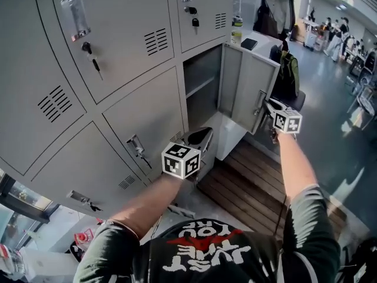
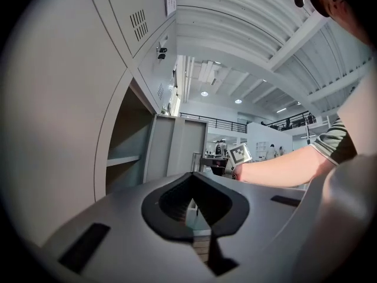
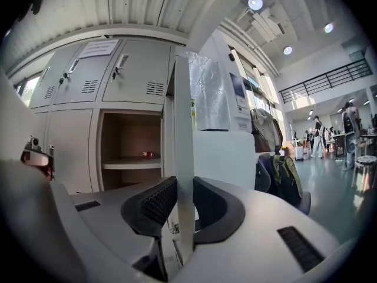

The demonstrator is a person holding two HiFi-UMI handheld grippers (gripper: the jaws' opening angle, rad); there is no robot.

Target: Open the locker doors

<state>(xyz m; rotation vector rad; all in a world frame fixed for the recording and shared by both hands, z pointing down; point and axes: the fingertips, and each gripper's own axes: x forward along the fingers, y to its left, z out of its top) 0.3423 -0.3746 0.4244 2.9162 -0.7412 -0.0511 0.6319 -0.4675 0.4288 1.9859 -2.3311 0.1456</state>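
Note:
A bank of grey lockers (image 1: 118,69) fills the left of the head view. One locker door (image 1: 244,84) stands swung out, and its compartment (image 1: 201,81) with a shelf is exposed. My right gripper (image 1: 269,107) is shut on the free edge of that door. In the right gripper view the door edge (image 3: 182,128) runs up between the two black pads (image 3: 154,204). My left gripper (image 1: 200,136) hangs level beside the closed lower lockers, left of the open compartment. Its tips (image 2: 191,178) meet with nothing between them. It touches no handle.
The closed doors carry handles (image 1: 136,147) and hanging keys (image 1: 91,55). A slatted wooden bench (image 1: 253,181) lies below the open door. A green backpack (image 1: 290,75) and a hanging coat (image 1: 274,7) are behind it. People stand far off at the right (image 1: 336,37).

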